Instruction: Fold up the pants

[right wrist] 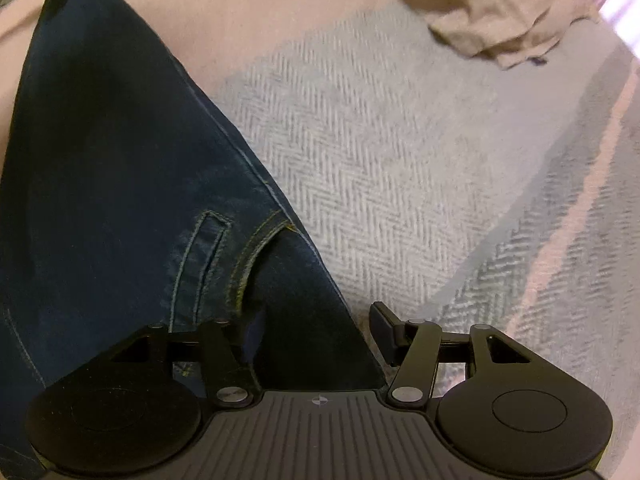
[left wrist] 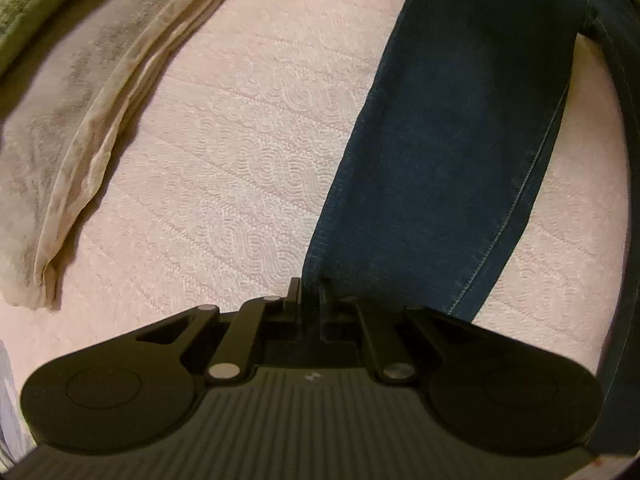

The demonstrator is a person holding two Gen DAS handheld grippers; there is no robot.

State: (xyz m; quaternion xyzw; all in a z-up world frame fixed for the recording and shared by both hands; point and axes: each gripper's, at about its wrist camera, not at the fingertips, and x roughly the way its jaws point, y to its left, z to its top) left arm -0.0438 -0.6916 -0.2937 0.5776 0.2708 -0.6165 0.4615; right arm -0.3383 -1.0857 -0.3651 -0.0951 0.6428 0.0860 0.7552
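The dark blue jeans (left wrist: pixel 448 140) lay on a pale pink textured bedspread (left wrist: pixel 240 160), one leg stretching away from the left gripper (left wrist: pixel 311 292) toward the top right of its view, with a stitched side seam running down its right edge. That gripper's two black fingers (left wrist: pixel 294 292) stood close together, pinched on the near end of the leg, with a narrow strip of denim showing between them.

In the right wrist view the waist part of the jeans (right wrist: pixel 120 160) filled the left half, showing a belt loop (right wrist: pixel 204 256) and a curved pocket opening (right wrist: pixel 256 256) sewn in yellow thread. The right gripper (right wrist: pixel 316 332) had its fingers spread wide, the right one (right wrist: pixel 382 328) clear over the covering, the left one dark against the denim and hard to make out; the corner of the fabric sat in the gap between them, and whether either pad touched it could not be told.

Beyond the jeans, a grey herringbone blanket (right wrist: pixel 400 160) covered the bed. A folded beige cloth (left wrist: pixel 92 112) lay well apart to the left of the leg, and crumpled beige fabric (right wrist: pixel 500 20) sat at the far top right of the blanket
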